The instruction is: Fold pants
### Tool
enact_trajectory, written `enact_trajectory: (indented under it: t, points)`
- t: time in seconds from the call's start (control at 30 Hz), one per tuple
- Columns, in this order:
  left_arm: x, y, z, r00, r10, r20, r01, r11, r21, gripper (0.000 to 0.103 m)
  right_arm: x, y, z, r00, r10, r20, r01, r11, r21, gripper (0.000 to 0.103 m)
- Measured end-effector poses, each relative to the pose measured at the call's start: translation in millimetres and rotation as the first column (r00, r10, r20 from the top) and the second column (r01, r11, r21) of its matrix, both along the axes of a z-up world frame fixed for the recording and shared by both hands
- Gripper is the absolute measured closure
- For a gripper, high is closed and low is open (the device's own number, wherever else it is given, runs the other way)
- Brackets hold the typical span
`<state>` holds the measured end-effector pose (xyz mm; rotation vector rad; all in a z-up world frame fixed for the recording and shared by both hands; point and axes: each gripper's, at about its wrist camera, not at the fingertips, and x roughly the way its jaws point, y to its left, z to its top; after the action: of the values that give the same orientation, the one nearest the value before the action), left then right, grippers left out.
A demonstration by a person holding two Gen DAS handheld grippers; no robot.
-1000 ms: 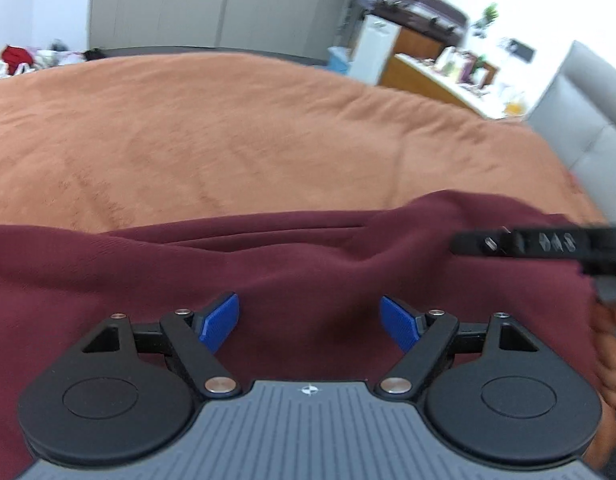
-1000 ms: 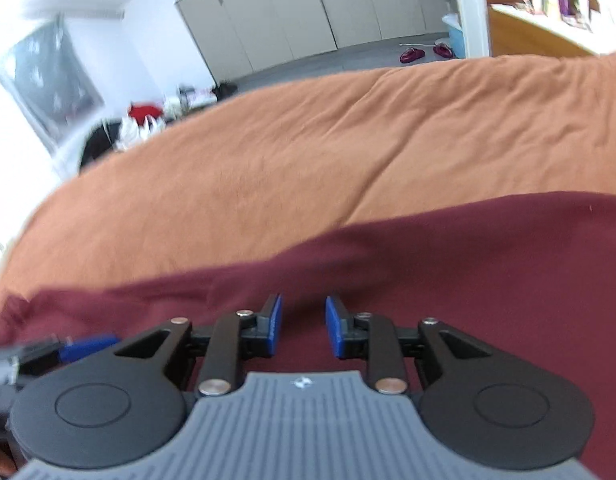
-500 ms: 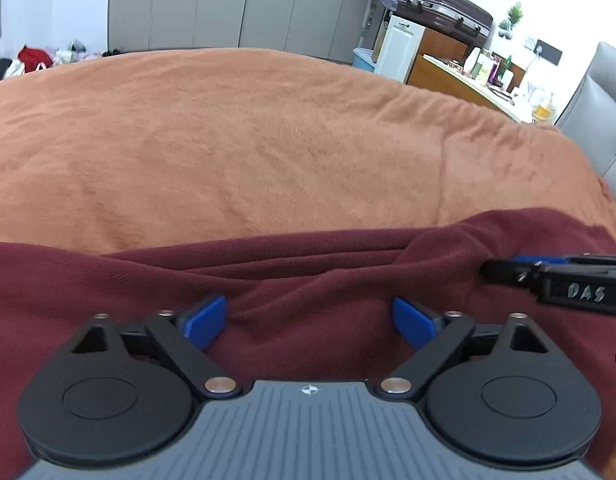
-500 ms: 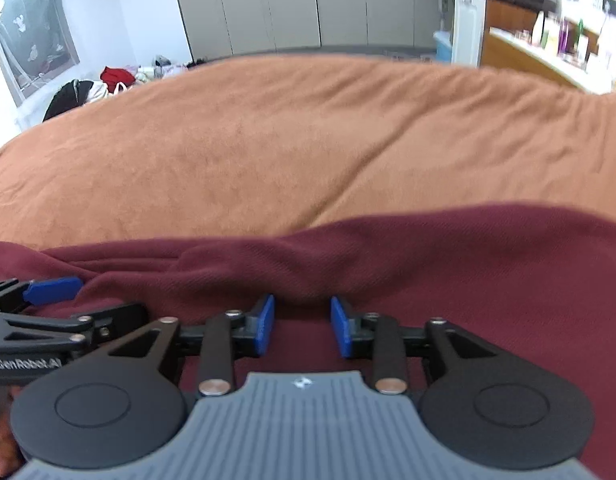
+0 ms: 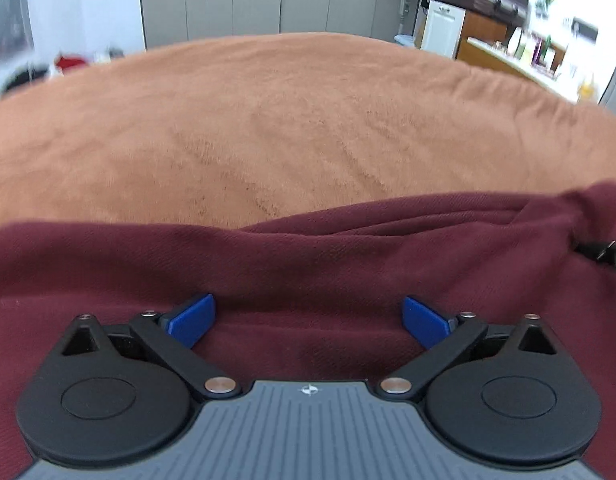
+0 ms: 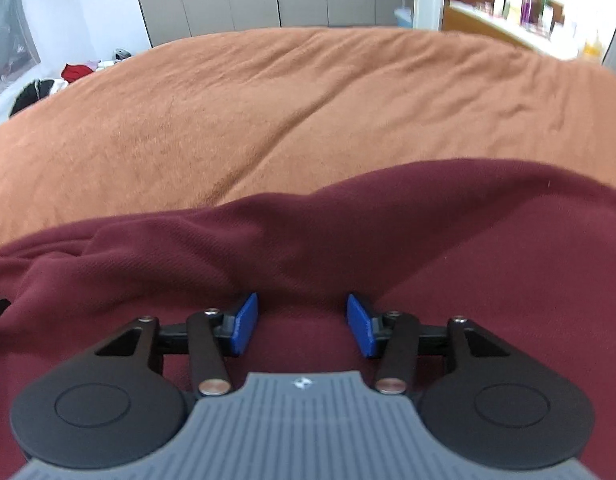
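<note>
Left wrist view: the left gripper (image 5: 305, 322) has spread wider than a second ago and holds nothing. One pair of dark maroon knit pants (image 5: 308, 264) lies under it on the one orange fleece bedspread (image 5: 287, 120); the other tool's black tip pokes in at 3 o'clock.

Right wrist view: the right gripper (image 6: 301, 326), nearly closed before, now gapes, empty, over the pants (image 6: 428, 240). Likely both released, so a fold looks laid down.

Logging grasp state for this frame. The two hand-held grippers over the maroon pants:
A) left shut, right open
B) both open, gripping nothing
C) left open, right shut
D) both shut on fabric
B: the left hand-held gripper and right hand-held gripper both show spread blue pads with the maroon fabric pants unpinched between them.
</note>
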<state>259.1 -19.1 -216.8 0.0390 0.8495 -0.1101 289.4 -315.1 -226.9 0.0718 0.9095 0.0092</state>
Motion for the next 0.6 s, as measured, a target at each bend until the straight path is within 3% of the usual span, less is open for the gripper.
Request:
enact_trajectory:
  t: [0.1, 0.2, 0.27, 0.33, 0.43, 0.5, 0.6]
  points:
    - [-2, 4, 5, 1.0, 0.003, 0.025, -0.002, 1.0, -0.031, 0.0, 0, 7, -1, 1.0, -0.002, 0.009, 0.002, 0.999, -0.041, 0.054]
    - [-10, 23, 28, 1.0, -0.01, -0.009, 0.01, 0.996, -0.09, 0.002, -4, 0, 13, 1.0, 0.003, 0.012, -0.003, 1.0, -0.008, 0.052]
    - [-21, 47, 47, 1.0, 0.006, -0.026, -0.01, 0.99, -0.142, 0.002, -13, -2, 33, 0.999, 0.022, 0.027, -0.023, 1.0, 0.008, 0.043]
    - [-39, 80, 70, 0.998, 0.057, -0.026, -0.061, 0.981, -0.182, 0.002, -30, 3, 57, 0.994, 0.068, 0.087, -0.07, 0.997, 0.028, 0.032]
    - [-78, 141, 100, 0.984, 0.178, -0.014, -0.177, 0.958, -0.226, 0.0, -58, 30, 86, 0.978, 0.135, 0.161, -0.141, 0.99, 0.026, 0.032]
    - [-111, 187, 112, 0.953, 0.303, -0.019, -0.296, 0.913, -0.281, 0.0, -74, 54, 97, 0.966, 0.187, 0.179, -0.198, 0.979, 0.044, 0.031]
    - [-152, 247, 109, 0.881, 0.468, -0.071, -0.452, 0.787, -0.42, 0.0, -89, 99, 105, 0.948, 0.267, 0.175, -0.284, 0.955, 0.081, 0.029]
